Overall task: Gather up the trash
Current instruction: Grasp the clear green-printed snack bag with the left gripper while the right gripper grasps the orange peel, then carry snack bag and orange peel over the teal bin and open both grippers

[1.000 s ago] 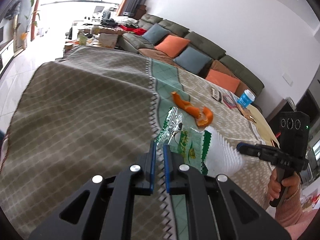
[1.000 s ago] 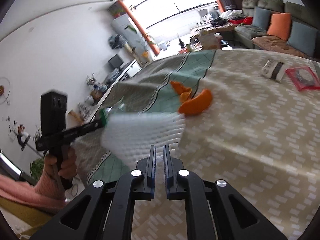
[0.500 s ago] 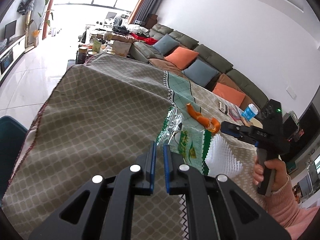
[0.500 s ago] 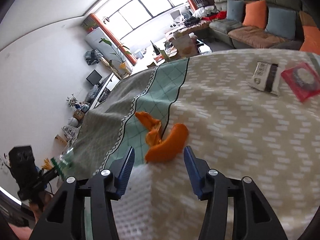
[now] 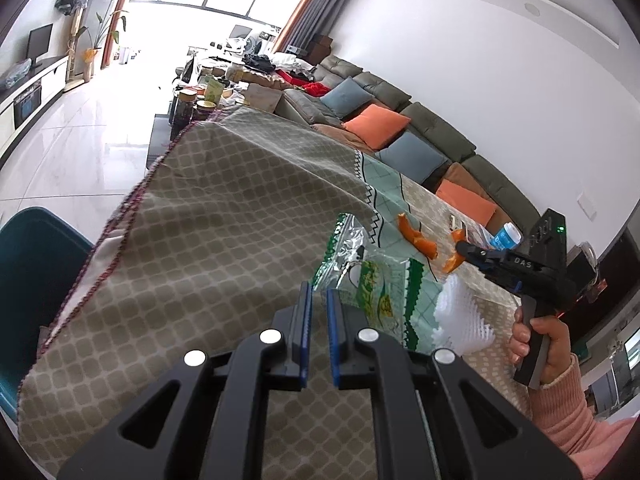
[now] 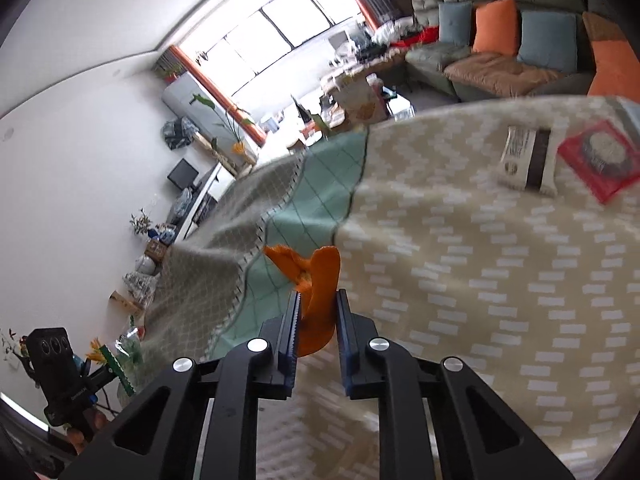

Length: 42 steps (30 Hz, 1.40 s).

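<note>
On the patterned tablecloth, the right claw is closing around orange peel; the left claw clenches a plastic wrapper.

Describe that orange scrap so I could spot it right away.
Look at the table's patterned cloth, on its mint-green stripe. The orange peel curls up there between the closing fingers of the right gripper; it is the only bright orange, ragged piece among flat wrappers.

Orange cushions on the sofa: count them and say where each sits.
2. One orange cushion lies between the two blue cushions; the other orange cushion sits further along, past the second blue one. More may be hidden.
</note>
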### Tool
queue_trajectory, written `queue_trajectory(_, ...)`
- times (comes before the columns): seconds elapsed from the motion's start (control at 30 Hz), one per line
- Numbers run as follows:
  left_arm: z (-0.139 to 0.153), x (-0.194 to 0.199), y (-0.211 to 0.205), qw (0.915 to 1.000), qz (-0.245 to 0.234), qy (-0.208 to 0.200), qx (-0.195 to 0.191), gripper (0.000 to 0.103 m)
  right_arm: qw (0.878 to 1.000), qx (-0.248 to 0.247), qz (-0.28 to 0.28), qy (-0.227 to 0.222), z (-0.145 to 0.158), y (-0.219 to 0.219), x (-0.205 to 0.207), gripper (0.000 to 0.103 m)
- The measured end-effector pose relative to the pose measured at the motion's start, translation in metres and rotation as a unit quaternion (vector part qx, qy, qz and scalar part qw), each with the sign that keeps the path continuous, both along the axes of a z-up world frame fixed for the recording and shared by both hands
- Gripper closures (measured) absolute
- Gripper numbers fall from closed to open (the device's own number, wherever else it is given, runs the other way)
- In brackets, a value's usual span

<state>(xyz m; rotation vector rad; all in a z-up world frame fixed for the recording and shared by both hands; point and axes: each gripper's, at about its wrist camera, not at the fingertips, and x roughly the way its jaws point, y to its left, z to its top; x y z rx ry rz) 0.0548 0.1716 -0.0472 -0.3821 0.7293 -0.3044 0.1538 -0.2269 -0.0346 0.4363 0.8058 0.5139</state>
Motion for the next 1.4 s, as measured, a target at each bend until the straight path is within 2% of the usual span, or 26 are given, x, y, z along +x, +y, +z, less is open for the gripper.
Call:
queue_trajectory(0.17,0.003,-0.011,0.014,0.9999,0.013,-0.010,-0.002,0.094,0.998,-0.016,-0.012,-0.062,0.031,0.012,-0.015,0.086)
queue_trajectory(0.37,0.008,-0.026,0.036,0.9992,0.035,-0.018,-0.002,0.094,0.994,-0.001,0.051,-0.096,0.053,0.052,-0.032,0.086)
queue_trajectory(0.53,0.011,-0.039,0.057,0.9979,0.061,-0.023,-0.001,0.094,0.989,0.020,0.111,-0.097,0.056,0.093,-0.042,0.086)
queue_trajectory(0.8,0.015,-0.063,0.100,0.9923,0.121,-0.027,0.005,0.094,0.973,0.029,0.210,-0.090,0.055,0.173,-0.053,0.086)
queue_trajectory(1.07,0.009,-0.086,0.144,0.9828,0.183,-0.018,0.014,0.094,0.957,0.025,0.278,-0.082,0.049,0.237,-0.056,0.086)
queue_trajectory(1.4,-0.005,-0.094,0.180,0.9727,0.231,0.006,0.014,0.094,0.941,0.013,0.331,-0.070,0.040,0.297,-0.055,0.086)
